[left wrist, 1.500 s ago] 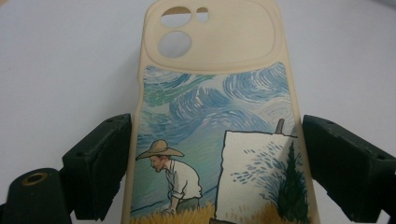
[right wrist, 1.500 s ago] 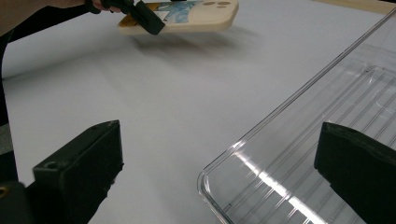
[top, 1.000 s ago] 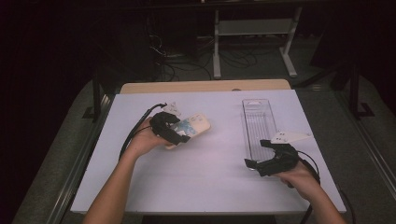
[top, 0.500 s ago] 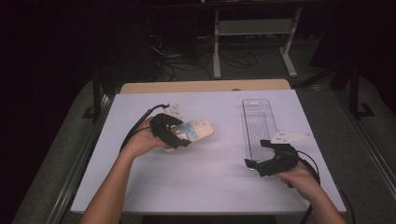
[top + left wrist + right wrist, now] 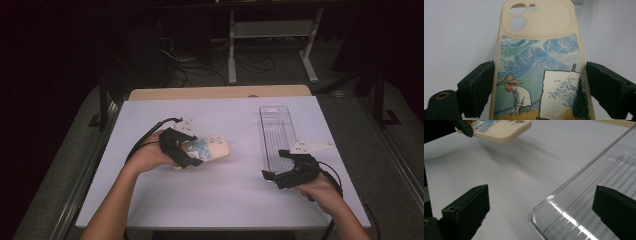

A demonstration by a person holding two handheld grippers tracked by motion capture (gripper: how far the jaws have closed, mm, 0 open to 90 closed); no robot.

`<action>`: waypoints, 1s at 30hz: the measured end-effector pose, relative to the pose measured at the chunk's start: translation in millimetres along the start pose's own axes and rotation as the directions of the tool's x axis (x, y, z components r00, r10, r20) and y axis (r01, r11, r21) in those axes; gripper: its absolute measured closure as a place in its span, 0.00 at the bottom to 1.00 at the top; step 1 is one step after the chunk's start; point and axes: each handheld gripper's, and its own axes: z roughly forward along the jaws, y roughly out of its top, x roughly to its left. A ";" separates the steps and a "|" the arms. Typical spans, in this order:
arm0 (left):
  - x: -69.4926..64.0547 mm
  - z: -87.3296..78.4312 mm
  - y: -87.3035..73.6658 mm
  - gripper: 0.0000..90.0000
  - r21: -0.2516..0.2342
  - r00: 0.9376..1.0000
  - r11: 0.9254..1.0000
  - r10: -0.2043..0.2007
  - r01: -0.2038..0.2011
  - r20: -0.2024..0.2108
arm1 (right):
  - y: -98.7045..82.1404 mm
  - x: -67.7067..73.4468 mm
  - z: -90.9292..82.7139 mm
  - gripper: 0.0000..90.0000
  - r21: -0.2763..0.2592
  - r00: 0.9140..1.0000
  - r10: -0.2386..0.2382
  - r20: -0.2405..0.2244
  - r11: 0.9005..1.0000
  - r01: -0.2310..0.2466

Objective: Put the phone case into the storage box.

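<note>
A cream phone case (image 5: pixel 216 148) printed with a painted man in a straw hat and a swirling blue sky (image 5: pixel 541 62) sits between the jaws of my left gripper (image 5: pixel 192 150), which is shut on its long edges. The case hangs a little above the white table and casts a shadow in the right gripper view, where its camera end (image 5: pixel 501 128) points right. My right gripper (image 5: pixel 275 163) rests open at the near end of a clear plastic tray (image 5: pixel 277 127), with nothing between its jaws (image 5: pixel 541 212).
The long clear ribbed tray (image 5: pixel 599 170) lies lengthwise on the right half of the white table (image 5: pixel 225 200). Its near corner lies between my right jaws. Beyond the table's far edge are a metal stand (image 5: pixel 272 30) and cables on a dark floor.
My left gripper has carried the phone case to the right and slightly up. The right gripper has stayed in place.
</note>
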 end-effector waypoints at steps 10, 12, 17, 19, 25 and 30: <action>-9.9 -2.7 -0.4 0.12 0.002 0.998 0.999 0.039 -0.039 0.041 | -0.1 -0.4 0.4 0.01 0.007 1.000 0.004 -0.003 1.000 -0.004; -10.4 -3.0 -0.5 0.12 0.007 0.998 0.999 0.043 -0.043 0.042 | 0.0 -0.8 0.9 0.01 0.006 1.000 0.000 -0.005 1.000 0.000; -10.4 -2.7 -0.4 0.12 0.006 0.998 0.999 0.047 -0.047 0.040 | 0.0 -0.3 1.7 0.01 0.011 1.000 -0.002 -0.007 1.000 0.002; -10.5 -3.0 -0.1 0.12 0.000 0.998 0.999 0.044 -0.044 0.037 | 0.2 -0.4 2.0 0.01 0.011 1.000 0.000 -0.008 1.000 0.000; -9.7 -4.8 -0.7 0.12 -0.005 0.998 0.999 0.041 -0.041 0.042 | 3.1 -1.9 2.7 0.01 0.030 1.000 -0.016 -0.012 0.999 0.016; -10.1 -4.9 -0.8 0.12 -0.009 0.999 0.999 0.036 -0.036 0.038 | 10.5 -2.3 3.8 0.01 0.047 1.000 -0.022 -0.017 0.999 0.023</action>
